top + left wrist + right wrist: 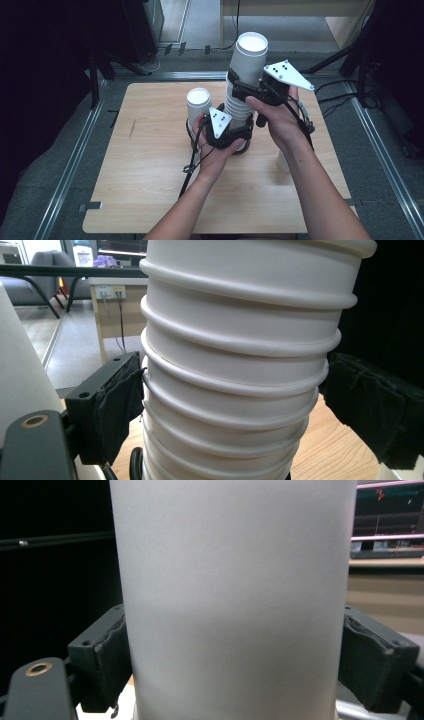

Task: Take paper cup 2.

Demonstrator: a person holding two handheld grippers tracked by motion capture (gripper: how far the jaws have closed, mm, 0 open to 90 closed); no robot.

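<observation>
A tall stack of white paper cups (236, 107) stands at the middle of the wooden table (145, 175). My left gripper (239, 132) is shut on the stack's lower part; in the left gripper view both black pads (117, 400) press against the ribbed rims (235, 390). The top cup (248, 60) sticks up out of the stack, tilted slightly. My right gripper (247, 91) is shut on this top cup, its smooth wall (235, 605) sitting between the two pads (107, 655).
A single white cup (198, 106) stands upright just left of the stack, its side at the edge of the left gripper view (20, 375). Another white cup (283, 162) peeks out beside the right forearm. Metal rails (75, 160) frame the table.
</observation>
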